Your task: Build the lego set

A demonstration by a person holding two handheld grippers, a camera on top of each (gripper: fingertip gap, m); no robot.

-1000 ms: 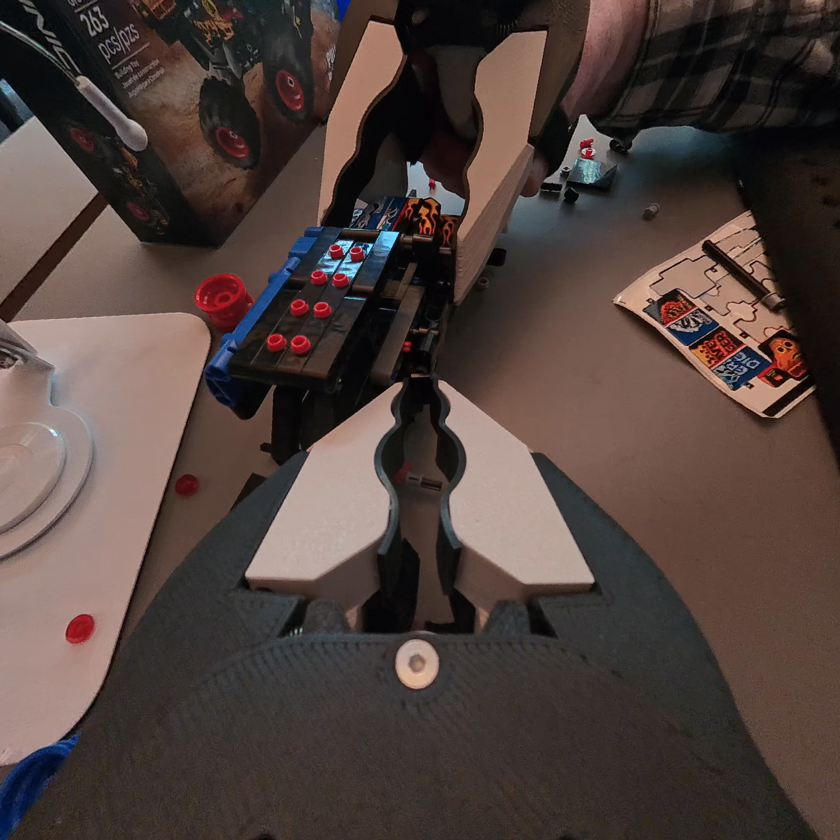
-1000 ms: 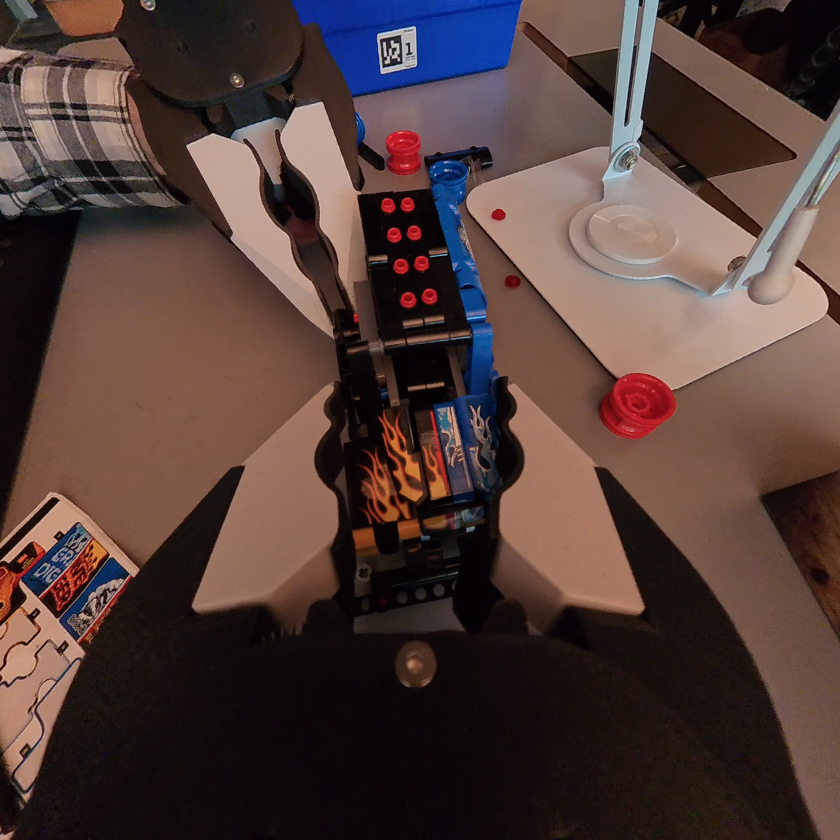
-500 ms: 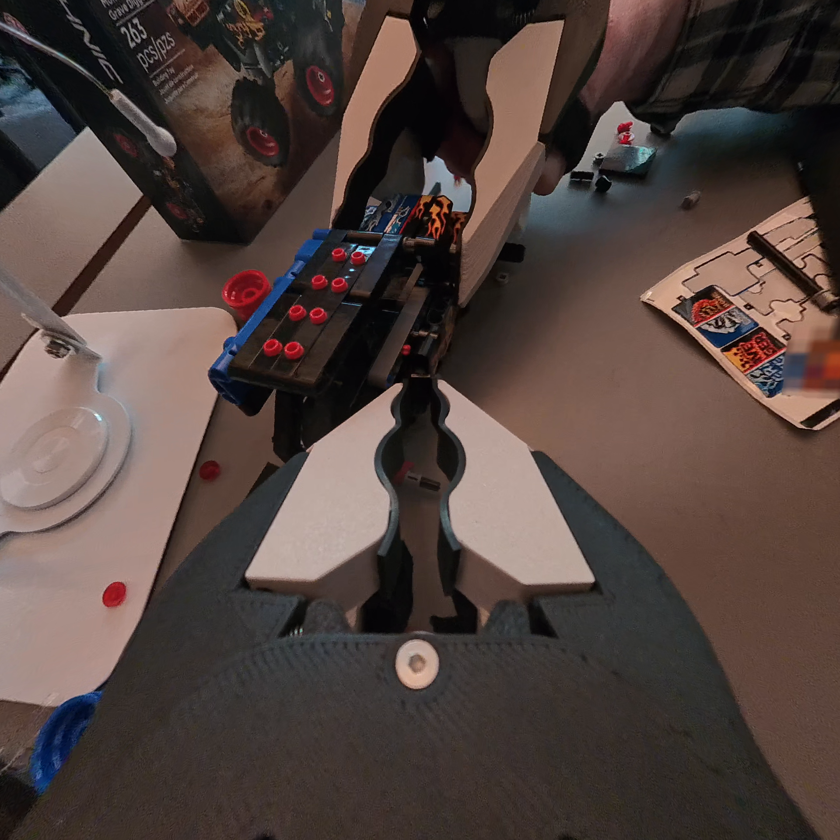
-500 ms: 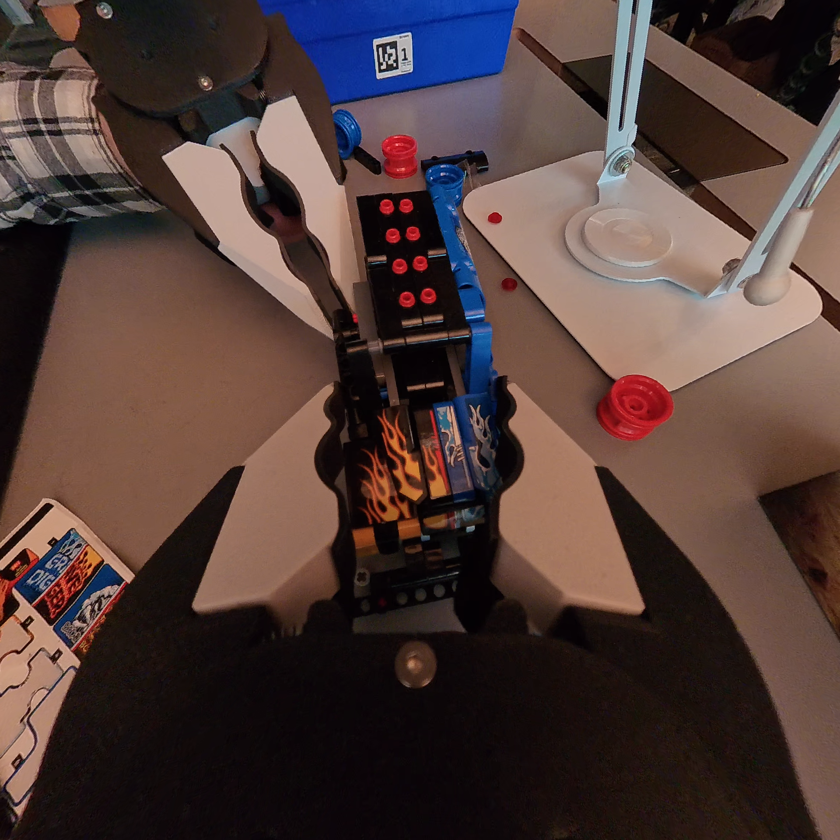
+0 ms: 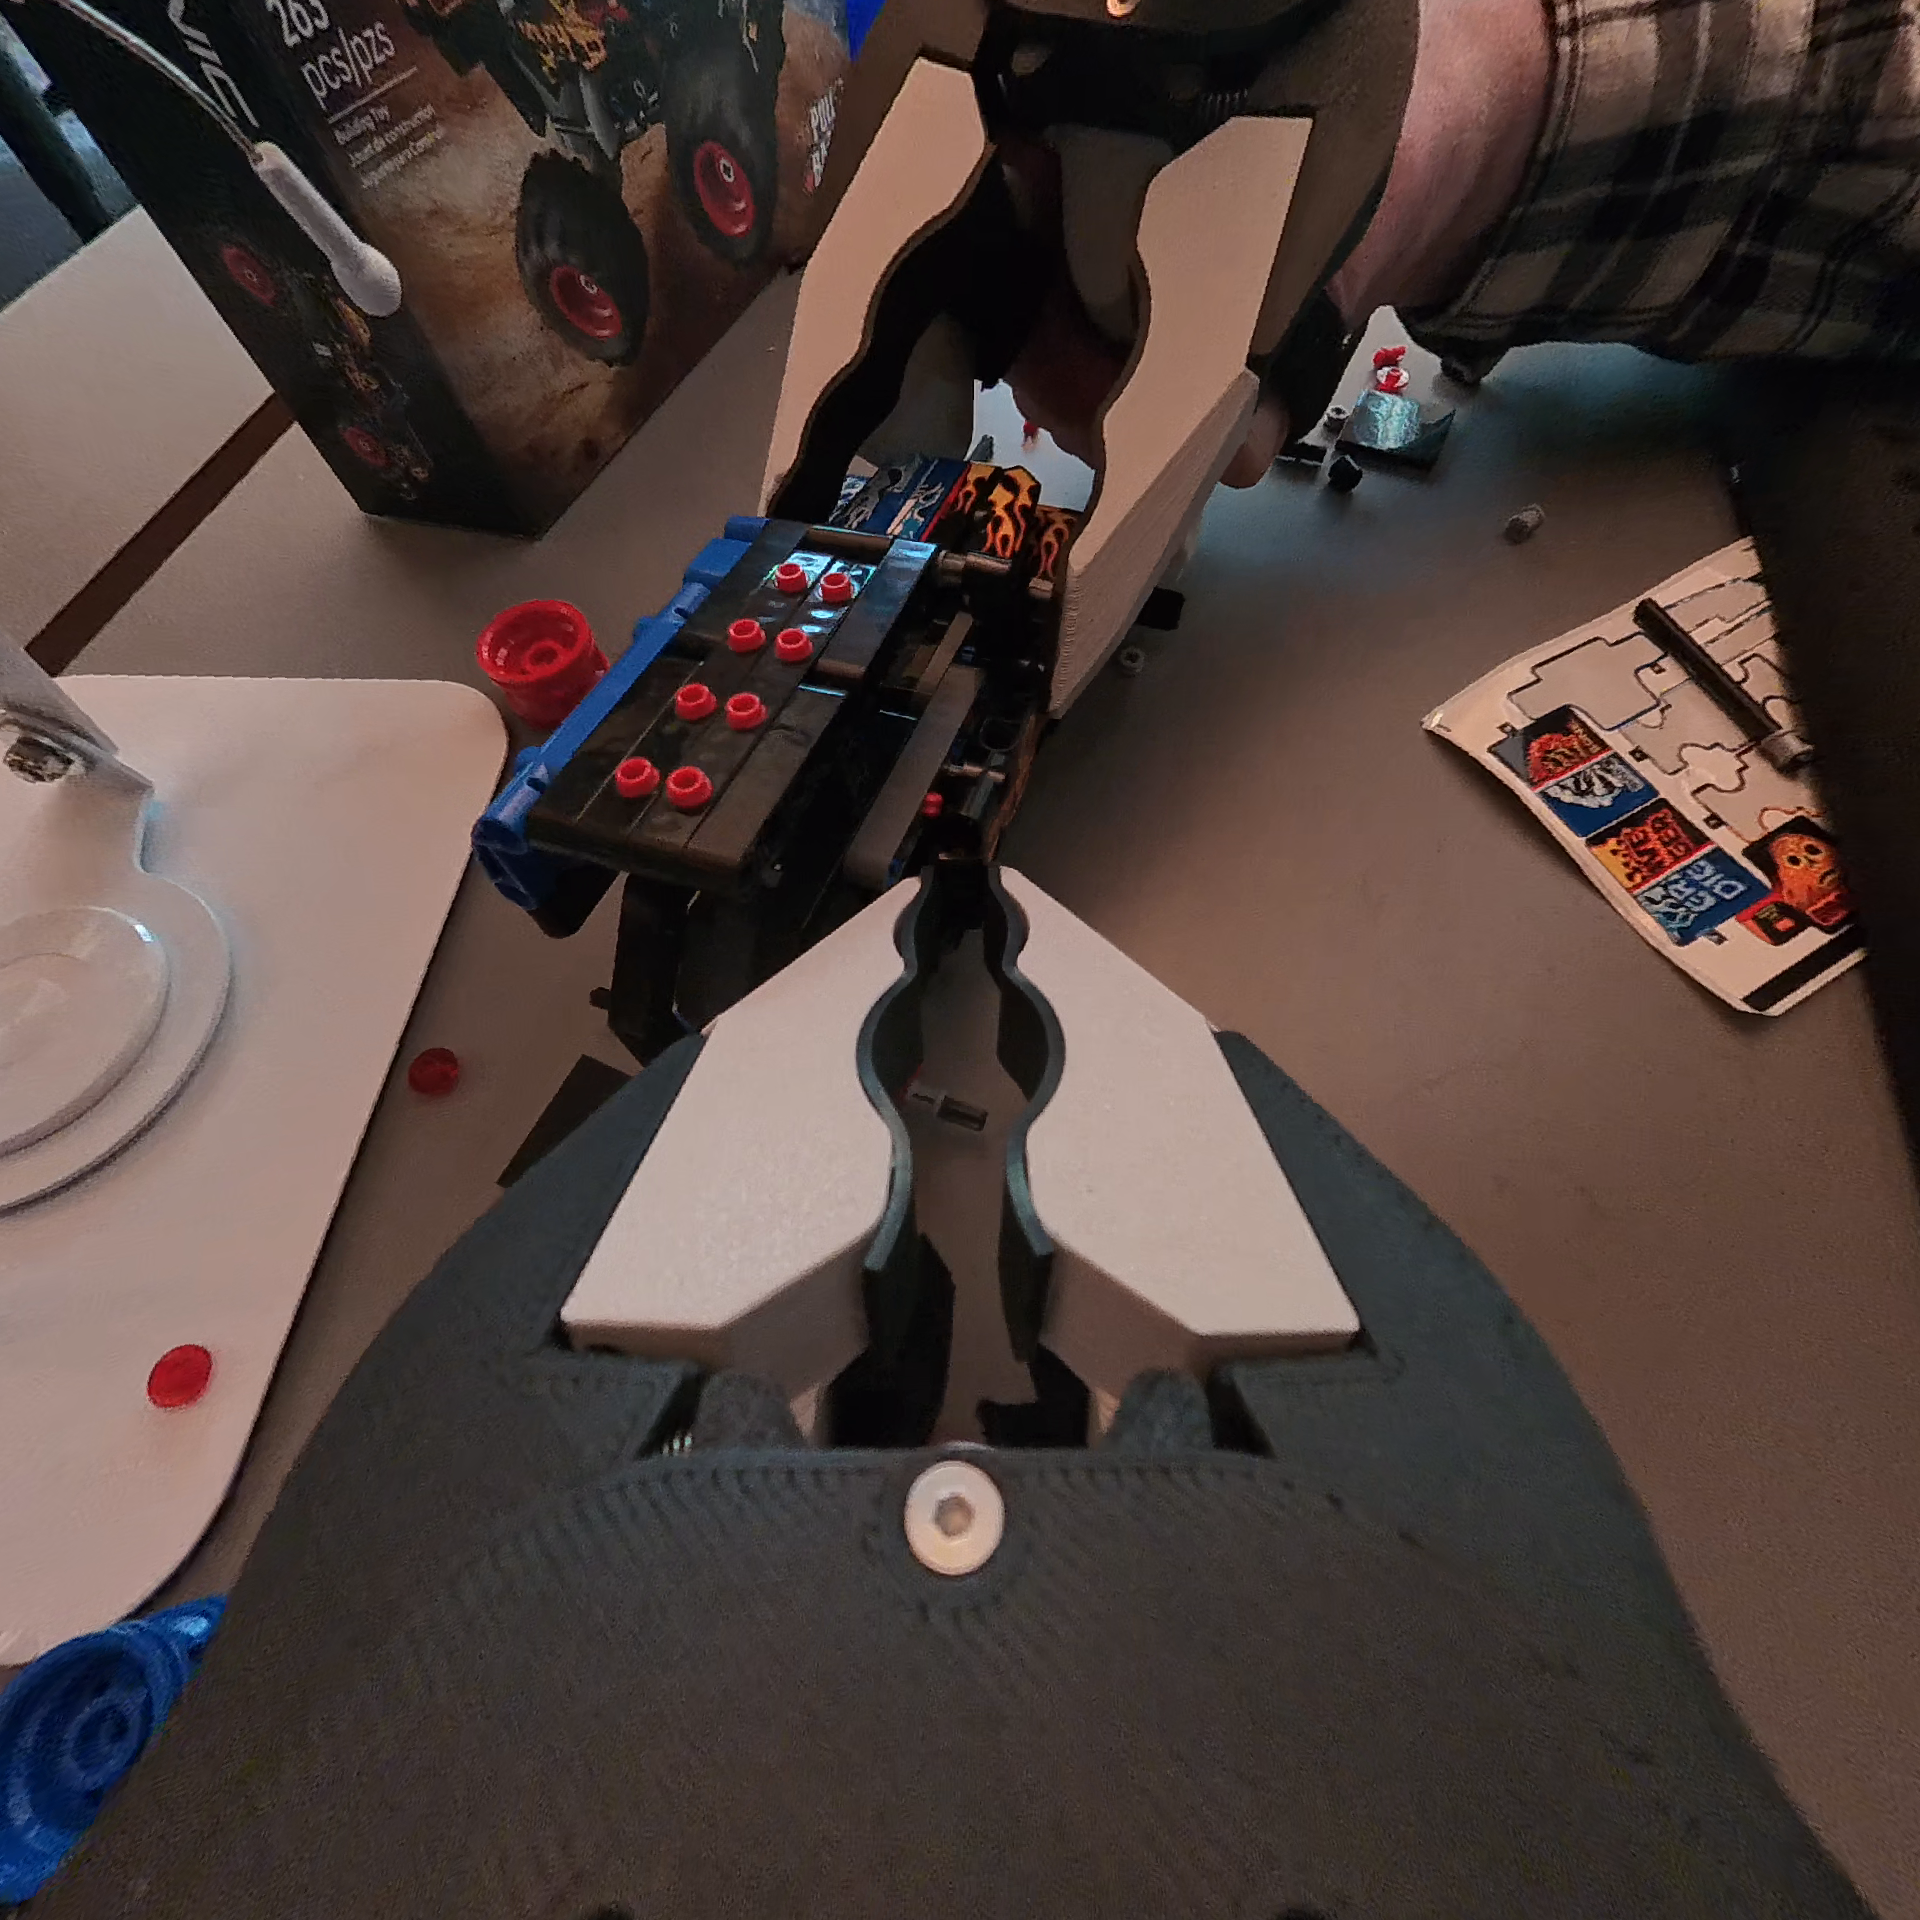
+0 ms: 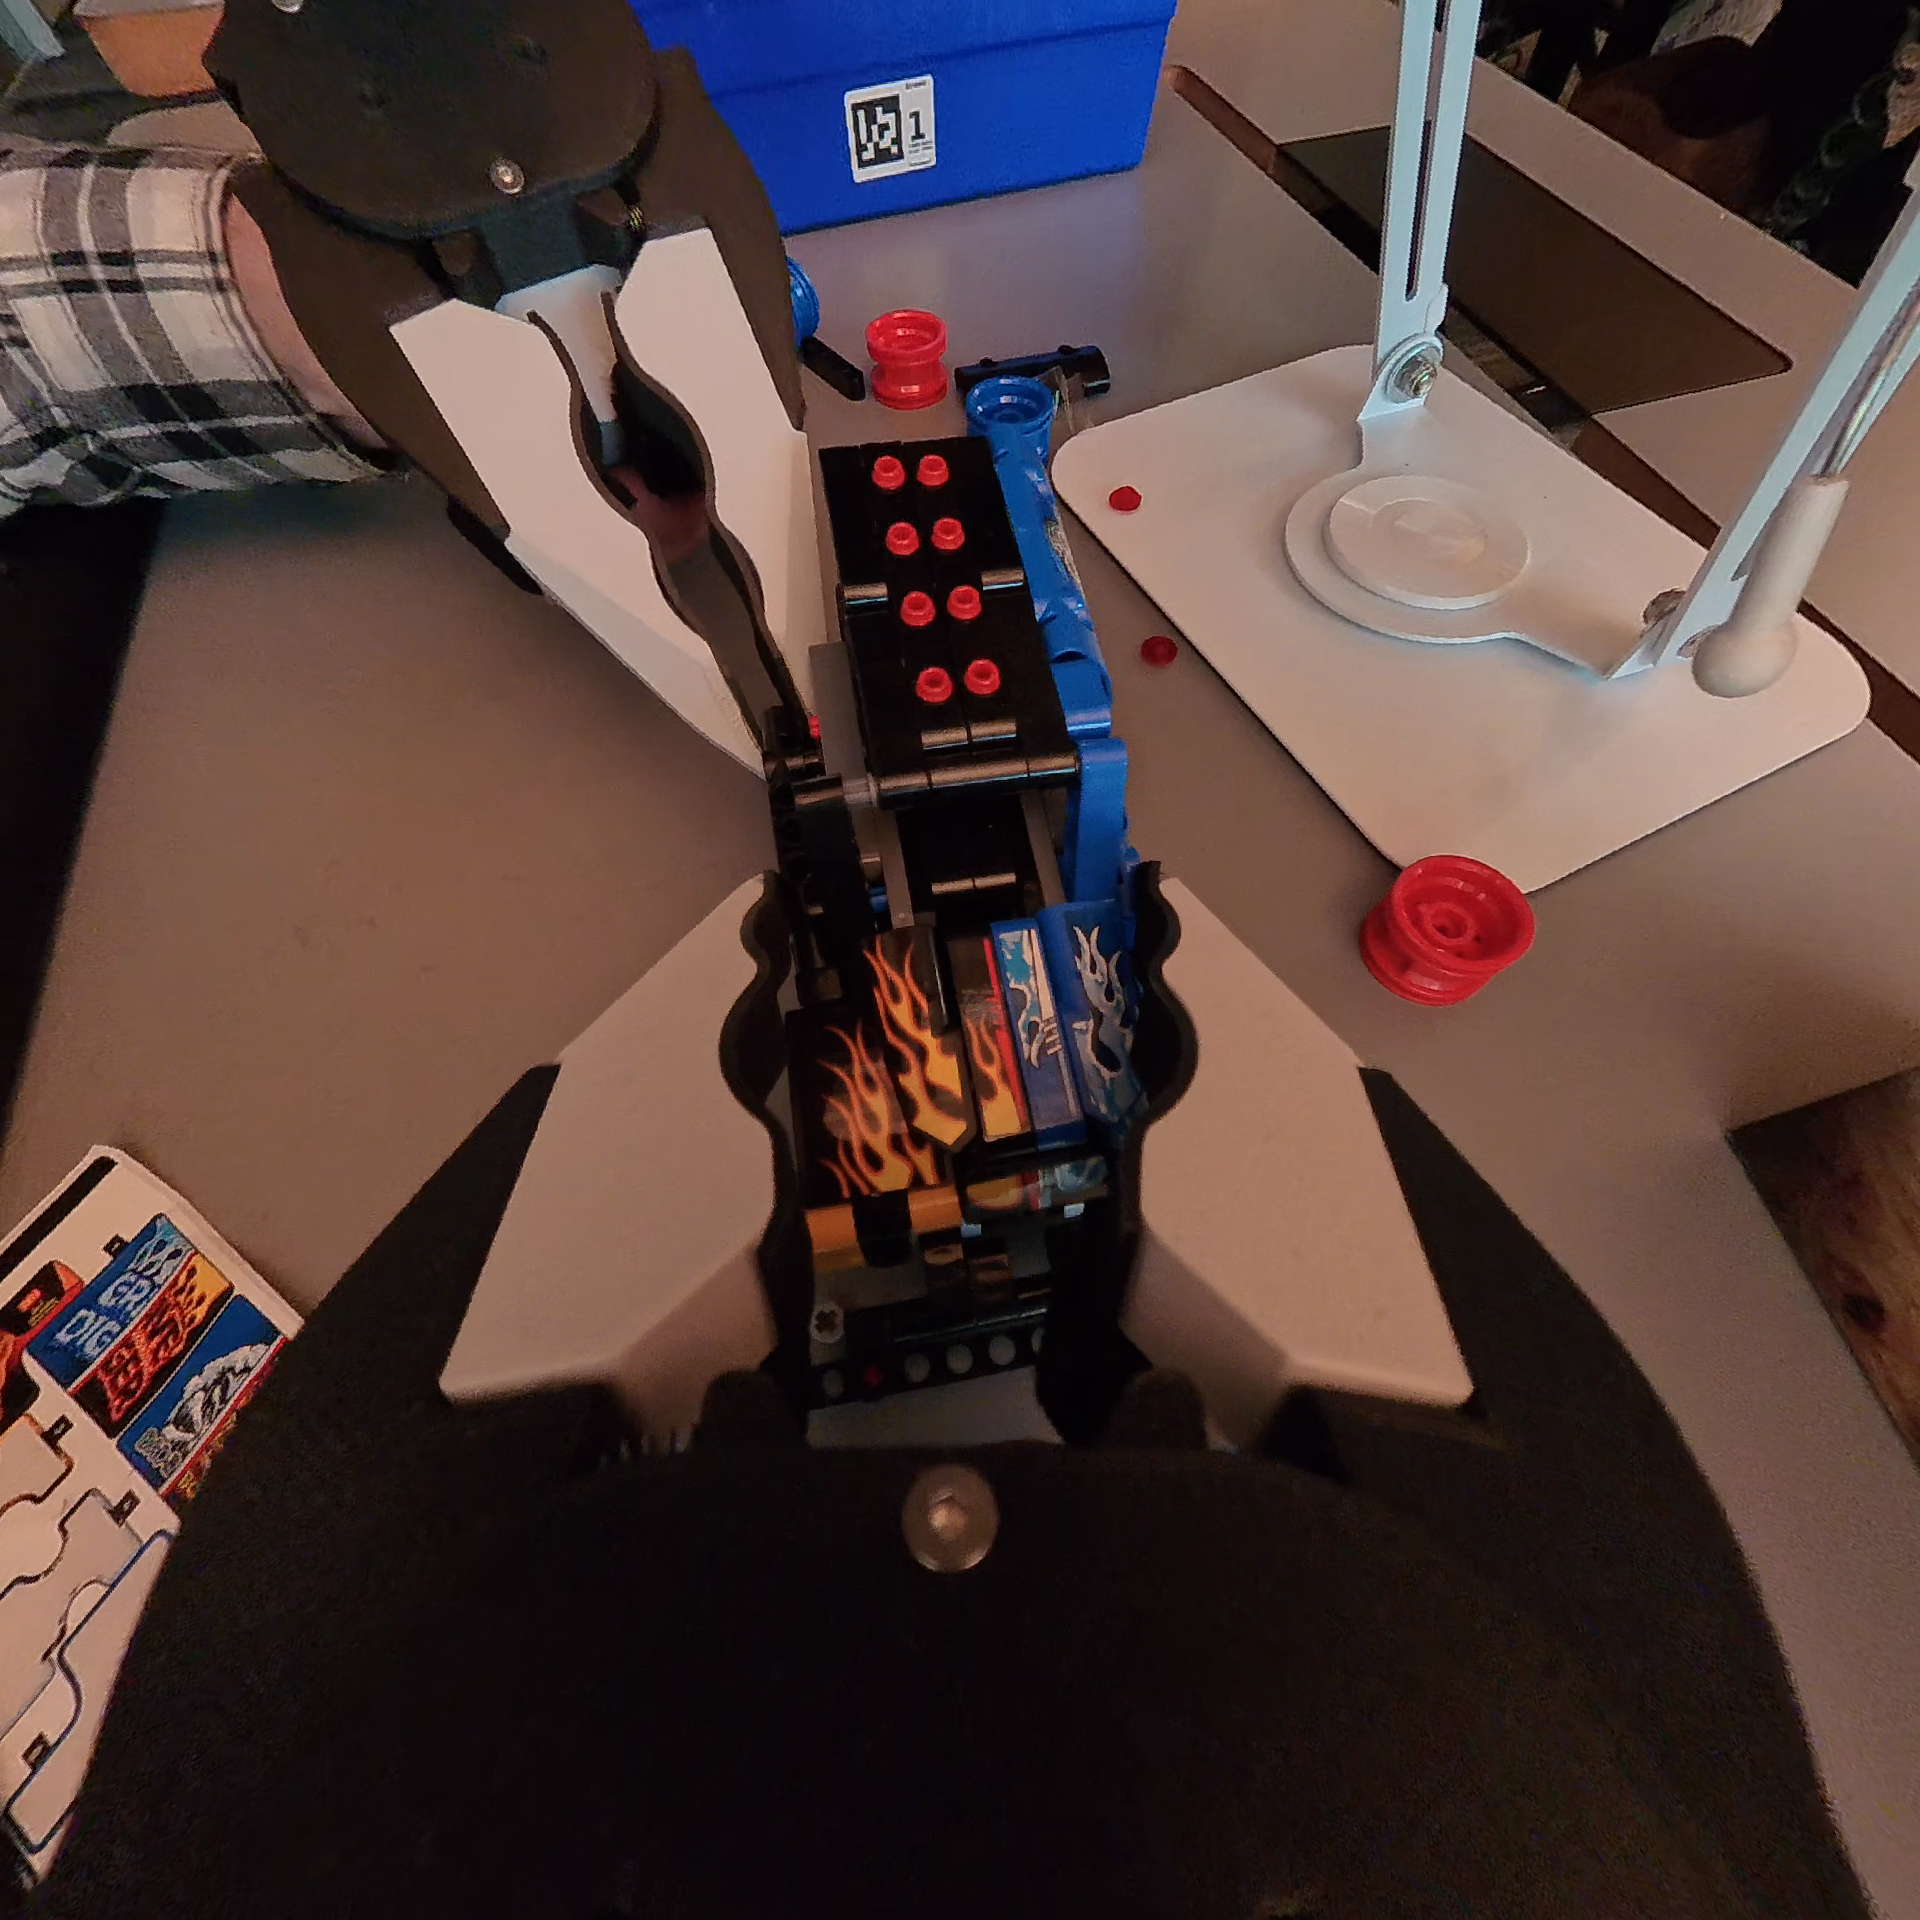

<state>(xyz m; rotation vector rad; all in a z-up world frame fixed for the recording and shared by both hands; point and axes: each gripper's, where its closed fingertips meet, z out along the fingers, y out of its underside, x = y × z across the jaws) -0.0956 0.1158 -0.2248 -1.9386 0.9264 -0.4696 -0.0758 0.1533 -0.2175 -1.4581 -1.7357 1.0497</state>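
A: Where is the lego truck body [image 6: 966, 790] right now?

B: On the grey table [image 6: 364, 852], lying lengthwise between the 2 grippers. In the right wrist view the right gripper [image 6: 951, 904] is clamped around its flame-and-ice stickered end, a finger on each side of the model.

A: And the left gripper [image 5: 954, 883]?

B: Its fingers are nearly together, tips touching at the model's near end in the left wrist view. They look pinched on a small dark part at the chassis side, but I cannot tell whether they truly grip it. In the right wrist view it [image 6: 774, 717] comes down from the far left, tips at the black beam on the model's left side.

A: What shows on top of the model?

B: A black deck with 8 red studs [image 5: 717, 701] in 4 pairs, and a blue beam [image 6: 1060, 603] along the right side in the right wrist view.

A: Anything lying around it?

B: A red wheel hub [image 6: 1446, 928] near the white stand base [image 6: 1455, 727], another red hub [image 6: 906, 356] at the far end beside a blue bin [image 6: 1039, 94]. A sticker sheet [image 5: 1662, 790] lies to the right in the left wrist view, and the set's box [image 5: 468, 239] stands far left. 1 loose red stud [image 5: 179, 1377] sits on the white base, another [image 5: 433, 1070] just beside it on the table.
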